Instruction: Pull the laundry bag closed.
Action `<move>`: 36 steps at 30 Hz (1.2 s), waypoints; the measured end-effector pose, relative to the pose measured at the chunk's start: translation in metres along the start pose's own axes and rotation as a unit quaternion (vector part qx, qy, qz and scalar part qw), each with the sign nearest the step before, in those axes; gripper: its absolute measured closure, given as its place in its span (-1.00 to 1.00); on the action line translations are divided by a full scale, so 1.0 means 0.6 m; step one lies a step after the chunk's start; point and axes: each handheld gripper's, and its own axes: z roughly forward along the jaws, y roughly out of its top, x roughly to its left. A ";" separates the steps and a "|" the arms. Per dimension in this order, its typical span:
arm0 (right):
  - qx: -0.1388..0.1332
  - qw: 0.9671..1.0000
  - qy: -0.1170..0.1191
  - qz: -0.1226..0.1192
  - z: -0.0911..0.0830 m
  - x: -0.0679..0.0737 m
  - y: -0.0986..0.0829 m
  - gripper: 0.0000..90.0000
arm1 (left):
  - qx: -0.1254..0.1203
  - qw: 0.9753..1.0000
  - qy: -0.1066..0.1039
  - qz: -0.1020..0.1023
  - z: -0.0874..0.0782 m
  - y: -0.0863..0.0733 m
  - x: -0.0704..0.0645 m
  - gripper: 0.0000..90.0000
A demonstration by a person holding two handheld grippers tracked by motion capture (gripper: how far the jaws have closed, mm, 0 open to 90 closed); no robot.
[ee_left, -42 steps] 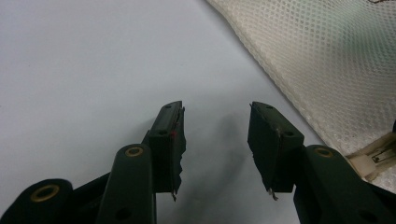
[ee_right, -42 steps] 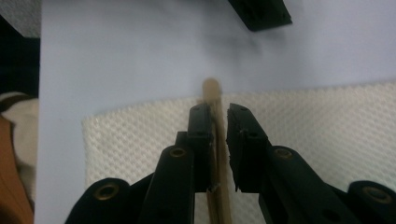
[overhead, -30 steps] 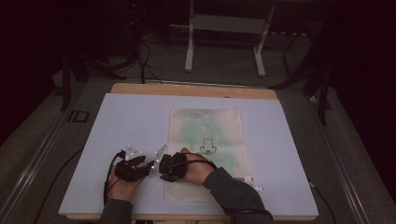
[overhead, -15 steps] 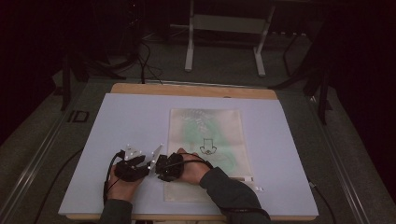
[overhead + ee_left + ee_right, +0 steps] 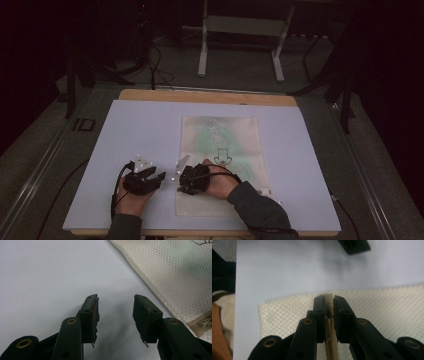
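Observation:
A cream mesh bag (image 5: 220, 145) with a green garment inside lies flat on the white table cover (image 5: 125, 130). My right gripper (image 5: 180, 184) sits at the bag's near left edge. In the right gripper view, this gripper (image 5: 329, 300) is shut on the bag's beige zipper band (image 5: 329, 295), with mesh (image 5: 382, 312) spread on both sides. My left gripper (image 5: 156, 176) rests just left of the bag. Seen from the left gripper view, it (image 5: 116, 300) is open over bare cover with nothing between the jaws, the mesh (image 5: 175, 272) to its right and a zipper end (image 5: 203, 321) near its right jaw.
The wooden table edge (image 5: 205, 96) runs along the far side. A metal stand (image 5: 240, 30) and cables lie on the dark floor beyond. A jaw of the left gripper (image 5: 354, 246) shows at the top of the right gripper view.
Both hands stay almost where they were; the right gripper has shifted only slightly along the bag's left edge.

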 end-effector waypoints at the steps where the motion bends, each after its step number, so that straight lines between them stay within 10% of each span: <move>1: 0.001 1.000 0.000 0.000 0.001 -0.001 -0.004 0.79 | 0.000 1.000 0.000 0.000 0.000 0.000 0.000 0.22; 17: 0.006 1.000 0.020 0.011 0.010 -0.011 -0.015 0.79 | -0.003 1.000 -0.018 0.011 -0.002 0.000 -0.011 0.23; 36: 0.011 1.000 0.020 0.007 0.020 -0.007 -0.023 0.82 | -0.012 0.994 -0.105 0.025 -0.008 -0.001 -0.050 0.69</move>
